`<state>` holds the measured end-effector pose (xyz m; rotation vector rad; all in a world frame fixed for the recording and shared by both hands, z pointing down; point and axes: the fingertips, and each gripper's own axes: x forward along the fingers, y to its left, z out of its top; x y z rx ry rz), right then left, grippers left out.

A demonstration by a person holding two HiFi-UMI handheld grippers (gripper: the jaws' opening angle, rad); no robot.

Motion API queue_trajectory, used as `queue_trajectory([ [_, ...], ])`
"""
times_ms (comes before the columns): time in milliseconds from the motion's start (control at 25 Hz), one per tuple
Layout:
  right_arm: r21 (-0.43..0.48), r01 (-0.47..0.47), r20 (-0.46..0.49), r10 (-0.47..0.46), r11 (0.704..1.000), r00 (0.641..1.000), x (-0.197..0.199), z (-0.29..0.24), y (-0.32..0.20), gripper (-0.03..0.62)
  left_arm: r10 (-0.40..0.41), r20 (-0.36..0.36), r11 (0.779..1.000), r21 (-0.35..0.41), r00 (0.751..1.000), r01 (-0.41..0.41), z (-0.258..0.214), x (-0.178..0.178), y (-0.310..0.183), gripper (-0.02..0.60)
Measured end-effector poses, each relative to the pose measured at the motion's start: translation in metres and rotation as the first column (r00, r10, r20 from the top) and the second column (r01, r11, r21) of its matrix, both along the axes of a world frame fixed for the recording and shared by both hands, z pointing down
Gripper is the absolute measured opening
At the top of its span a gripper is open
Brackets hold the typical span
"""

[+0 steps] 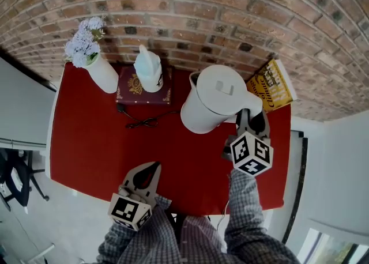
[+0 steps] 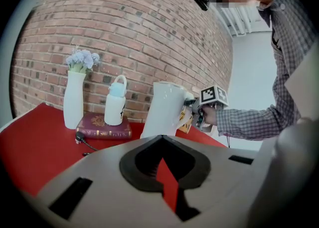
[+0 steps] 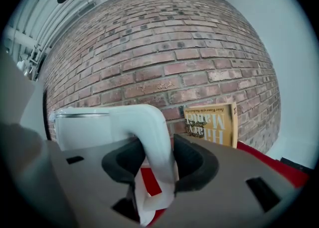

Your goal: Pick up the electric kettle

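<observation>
The white electric kettle [image 1: 210, 104] stands toward the back right of the red table [image 1: 86, 142], its lid facing up at me. My right gripper [image 1: 252, 116] is shut on the kettle's curved handle [image 3: 154, 142], which fills the gap between the dark pads in the right gripper view [image 3: 154, 167]. Whether the kettle's base rests on the table is hidden. My left gripper [image 1: 153, 169] hovers near the table's front edge, shut with nothing in it. In the left gripper view [image 2: 160, 138] the kettle [image 2: 164, 110] is far ahead.
A white vase with pale flowers [image 1: 101, 70] stands back left. A white bottle [image 1: 149, 70] sits on a maroon book [image 1: 131, 90], with a black cable [image 1: 141, 120] in front. A yellow book [image 1: 271, 84] leans on the brick wall behind the kettle.
</observation>
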<state>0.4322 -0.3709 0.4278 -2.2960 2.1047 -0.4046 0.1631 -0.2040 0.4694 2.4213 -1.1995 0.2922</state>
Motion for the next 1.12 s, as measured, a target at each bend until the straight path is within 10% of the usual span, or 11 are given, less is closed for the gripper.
queue_trajectory([
  [600,0.007,0.103,0.021,-0.103,0.995,0.994,-0.019,-0.022,0.033,0.173,0.206,0.29,0.975,-0.139,0.935,-0.172,0.141,0.045,-0.057,0.0],
  [1120,0.002,0.198,0.041,-0.197,0.98,0.979,-0.042,-0.032,0.059,0.173,0.229,0.382,0.969,-0.006,0.895,-0.246,0.125,0.056,-0.055,0.0],
])
